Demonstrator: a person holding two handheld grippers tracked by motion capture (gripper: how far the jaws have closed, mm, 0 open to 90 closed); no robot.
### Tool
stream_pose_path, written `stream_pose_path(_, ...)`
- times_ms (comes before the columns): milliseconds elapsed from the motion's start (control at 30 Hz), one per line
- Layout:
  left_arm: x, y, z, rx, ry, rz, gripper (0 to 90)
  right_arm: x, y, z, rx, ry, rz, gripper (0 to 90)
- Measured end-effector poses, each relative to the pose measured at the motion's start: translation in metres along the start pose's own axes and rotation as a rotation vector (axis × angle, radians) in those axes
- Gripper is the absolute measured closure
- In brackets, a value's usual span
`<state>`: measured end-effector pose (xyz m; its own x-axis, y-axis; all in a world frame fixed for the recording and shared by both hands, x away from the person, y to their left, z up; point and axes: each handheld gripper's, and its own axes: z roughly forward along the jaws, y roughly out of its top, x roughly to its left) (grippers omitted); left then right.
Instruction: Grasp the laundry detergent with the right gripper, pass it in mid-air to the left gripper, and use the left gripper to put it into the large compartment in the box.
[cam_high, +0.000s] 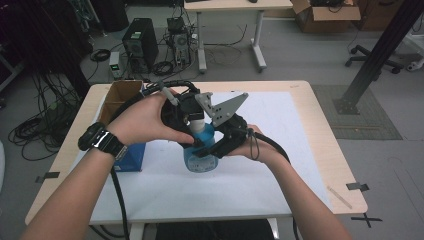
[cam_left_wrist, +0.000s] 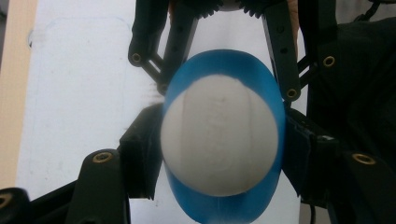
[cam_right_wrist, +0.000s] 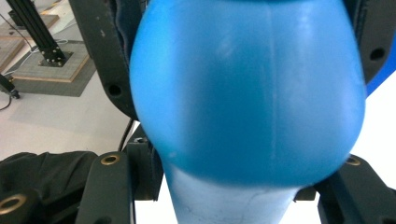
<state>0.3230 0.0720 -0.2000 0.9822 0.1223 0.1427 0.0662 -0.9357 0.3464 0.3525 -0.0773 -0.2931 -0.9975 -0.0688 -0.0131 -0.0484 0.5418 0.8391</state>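
Note:
A blue bottle (cam_high: 200, 159) with a white cap (cam_high: 196, 123) stands upright on the white mat (cam_high: 270, 165) near the table's middle. My left gripper (cam_high: 194, 120) comes down from above, its jaws pressed on both sides of the cap. In the left gripper view the cap (cam_left_wrist: 219, 135) sits between the jaws of the left gripper (cam_left_wrist: 222, 161), with the blue body showing around it. My right gripper (cam_high: 212, 149) holds the bottle's body from the right side. In the right gripper view the bottle (cam_right_wrist: 247, 93) sits tight between the jaws of the right gripper (cam_right_wrist: 233, 186).
An open cardboard box (cam_high: 120, 96) stands at the table's back left, and a blue box (cam_high: 131, 157) lies in front of it beside my left wrist. Black cables trail from both grippers. Beyond the table (cam_high: 320, 125) are computer towers (cam_high: 140, 42) and another table.

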Motion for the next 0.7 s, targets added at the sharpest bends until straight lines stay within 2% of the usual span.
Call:
stream_pose_path(67,0.001,0.002,0.001,0.014,-0.007,-0.006,38.4,-0.001,0.000,0.001,0.004,0.008,0.005,42.1)
stream_pose_path(167,0.004,0.005,0.000,0.017,-0.014,-0.042,38.4,-0.002,-0.001,0.000,0.000,0.010,0.009,40.1)
stream_pose_path(200,0.004,0.005,0.000,0.017,-0.014,-0.042,38.4,-0.001,-0.001,-0.001,0.000,0.000,0.009,33.8)
stream_pose_path(233,0.006,0.005,-0.002,0.018,-0.014,-0.065,38.4,-0.002,-0.001,-0.002,0.008,-0.010,0.019,28.5)
stream_pose_path(267,0.006,0.005,-0.002,0.018,-0.014,-0.065,38.4,-0.002,-0.001,-0.002,0.008,-0.010,0.019,28.5)
stream_pose_path(300,0.007,0.005,-0.003,0.019,-0.011,-0.079,38.4,-0.003,-0.002,-0.005,0.020,-0.032,0.036,25.2)
stream_pose_path(333,0.010,0.005,-0.006,0.023,0.002,-0.107,38.4,-0.003,-0.003,-0.007,0.025,-0.035,0.044,22.3)
stream_pose_path(367,0.010,0.005,-0.006,0.023,0.002,-0.107,38.4,-0.003,-0.003,-0.007,0.025,-0.035,0.044,22.3)
stream_pose_path(433,0.014,0.005,-0.013,0.035,0.030,-0.162,38.4,-0.006,-0.009,-0.013,0.054,-0.074,0.062,14.5)
stream_pose_path(467,0.014,0.005,-0.013,0.035,0.030,-0.162,38.4,-0.006,-0.009,-0.013,0.054,-0.074,0.062,14.5)
stream_pose_path(533,0.018,0.003,-0.018,0.038,0.052,-0.212,38.4,-0.008,-0.014,-0.016,0.081,-0.098,0.088,8.0)
stream_pose_path(633,0.024,0.001,-0.027,0.041,0.090,-0.276,38.4,-0.008,-0.022,-0.023,0.146,-0.154,0.074,4.8)
stream_pose_path(700,0.028,-0.002,-0.033,0.039,0.119,-0.327,38.4,-0.009,-0.029,-0.027,0.189,-0.156,0.076,4.5)
